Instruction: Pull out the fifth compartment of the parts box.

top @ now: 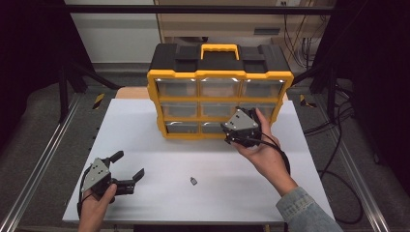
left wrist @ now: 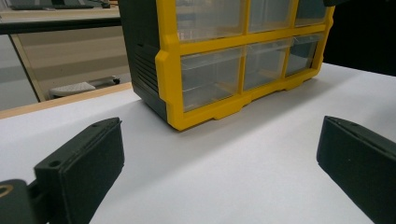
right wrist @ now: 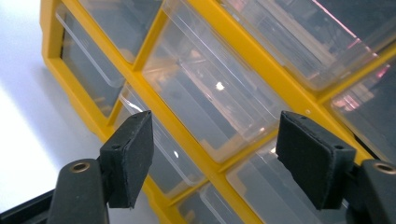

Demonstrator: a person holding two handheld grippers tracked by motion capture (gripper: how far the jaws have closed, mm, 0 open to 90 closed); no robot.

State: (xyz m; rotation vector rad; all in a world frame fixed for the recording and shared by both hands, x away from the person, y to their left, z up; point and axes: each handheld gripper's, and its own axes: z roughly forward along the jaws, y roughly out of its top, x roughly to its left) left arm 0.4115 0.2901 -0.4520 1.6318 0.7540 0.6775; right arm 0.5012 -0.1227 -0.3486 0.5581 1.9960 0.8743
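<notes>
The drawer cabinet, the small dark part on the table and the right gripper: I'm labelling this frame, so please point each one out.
drawer cabinet [top: 220, 77]: high view, yellow front frame.
small dark part [top: 193, 181]: high view, its middle.
right gripper [right wrist: 215, 154]: right gripper view, midway between its open fingertips, before a clear drawer.

Drawer cabinet [top: 220, 77]: yellow frame, black top and sides, yellow handle [top: 220, 50] at 12 o'clock; drawers [right wrist: 205, 98] clear. Table [top: 193, 154] plain white. Left gripper [top: 126, 166] and right gripper [top: 249, 126]: black, each with a grey plate. Sleeve [top: 307, 212] at 5 o'clock: faded blue denim.
</notes>
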